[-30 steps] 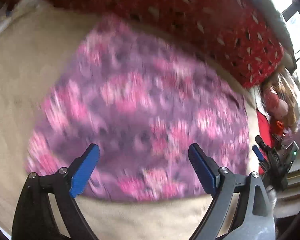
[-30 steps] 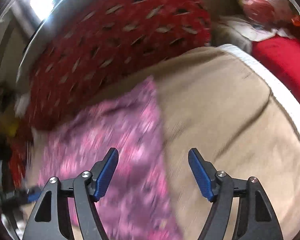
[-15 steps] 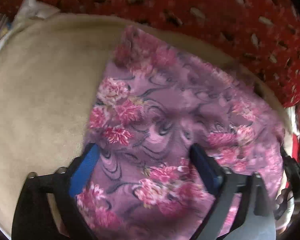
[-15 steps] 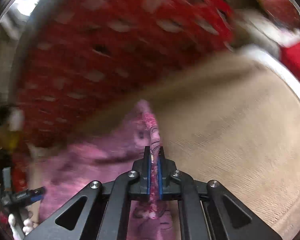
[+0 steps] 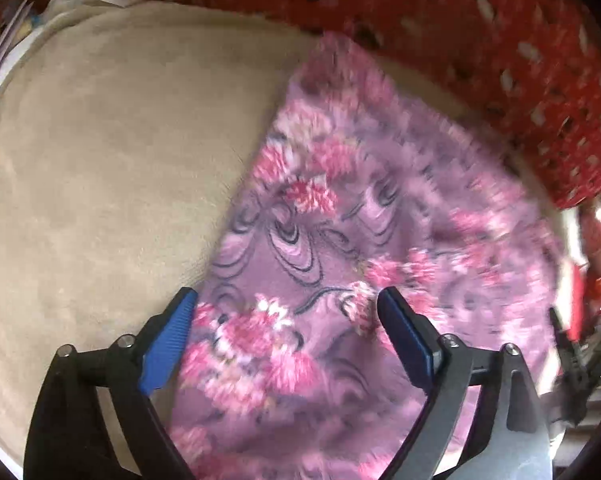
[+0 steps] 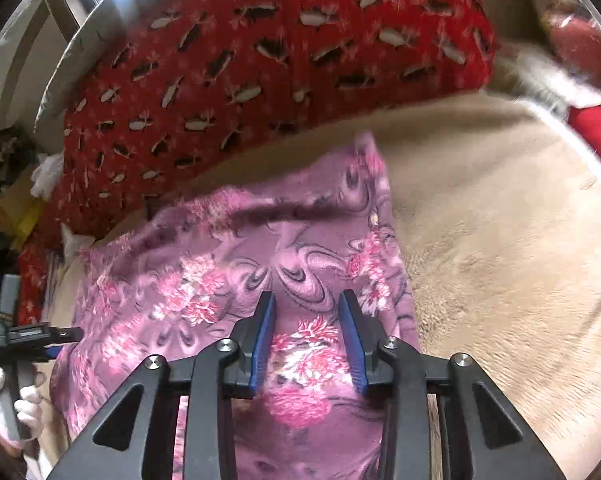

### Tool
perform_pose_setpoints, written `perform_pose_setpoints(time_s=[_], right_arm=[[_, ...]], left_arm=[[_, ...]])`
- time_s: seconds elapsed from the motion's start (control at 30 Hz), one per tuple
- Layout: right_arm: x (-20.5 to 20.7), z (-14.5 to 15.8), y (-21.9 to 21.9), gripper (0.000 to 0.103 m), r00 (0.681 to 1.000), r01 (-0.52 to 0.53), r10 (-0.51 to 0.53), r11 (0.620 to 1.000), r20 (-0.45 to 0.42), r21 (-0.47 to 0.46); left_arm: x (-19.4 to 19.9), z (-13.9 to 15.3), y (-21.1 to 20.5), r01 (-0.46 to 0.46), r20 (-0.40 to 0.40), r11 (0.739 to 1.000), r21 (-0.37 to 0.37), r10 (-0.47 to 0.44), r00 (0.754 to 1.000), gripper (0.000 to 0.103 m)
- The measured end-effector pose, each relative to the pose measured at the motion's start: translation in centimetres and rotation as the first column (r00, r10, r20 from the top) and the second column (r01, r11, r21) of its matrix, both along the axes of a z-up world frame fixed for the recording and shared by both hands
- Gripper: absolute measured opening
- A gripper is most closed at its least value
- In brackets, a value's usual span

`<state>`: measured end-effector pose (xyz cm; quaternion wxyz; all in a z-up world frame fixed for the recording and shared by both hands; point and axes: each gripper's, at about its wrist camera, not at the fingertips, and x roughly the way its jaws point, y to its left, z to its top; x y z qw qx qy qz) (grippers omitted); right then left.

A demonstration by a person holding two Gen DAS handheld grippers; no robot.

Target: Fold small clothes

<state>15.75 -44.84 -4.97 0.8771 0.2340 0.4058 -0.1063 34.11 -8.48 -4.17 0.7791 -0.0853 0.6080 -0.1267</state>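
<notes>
- On the beige cushion (image 5: pixel 100 168): 1 purple floral cloth (image 5: pixel 340 264), 1 red patterned pillow (image 6: pixel 260 60) behind.
- Left gripper (image 5: pixel 286 334): fingers spread wide, grasping nothing.
- Right gripper (image 6: pixel 307 336): fingers parted, released.

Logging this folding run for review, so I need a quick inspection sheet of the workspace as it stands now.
Surface: beige blanket, soft, mostly bare.
Job's things: one purple floral cloth lying spread on the blanket, blurred at the edges.
Clutter: white papers at the far left edge.
Grippers: left gripper open over the cloth; right gripper partly open, cloth between its fingers, not clamped.
Cables: nothing seen.
Surroundings: red patterned cover behind the blanket.
</notes>
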Motion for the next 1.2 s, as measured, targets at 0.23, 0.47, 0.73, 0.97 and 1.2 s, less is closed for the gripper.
perform_pose_setpoints(time_s=[0.23,0.47,0.73,0.97,1.2], right_arm=[[2.2,4.7,6.7,0.037,0.978,-0.183,0.179,0.982,0.103,0.036],[6.3,0.1,12.4,0.050,0.957,-0.289,0.289,0.957,-0.012,0.011],[5.0,-0.2,11.0,0.053,0.953,-0.292,0.284,0.954,0.110,0.070],[4.8,0.1,11.2,0.053,0.950,-0.293,0.282,0.953,0.136,0.073],[4.5,-0.1,10.9,0.053,0.949,-0.291,0.276,0.953,0.149,0.088]], left_arm=[[0.9,1.9,6.1,-0.094,0.004,0.990,-0.106,0.095,0.996,0.091],[1.5,-1.5,6.6,-0.124,-0.111,0.978,-0.170,0.106,0.988,0.096],[-0.9,-1.1,0.7,0.137,-0.113,0.962,-0.238,-0.167,0.979,0.099],[0.0,-0.2,-0.9,0.215,-0.113,0.941,-0.262,-0.251,0.961,0.090],[-0.5,-0.4,-1.5,0.167,-0.101,0.953,-0.253,-0.198,0.975,0.039]])
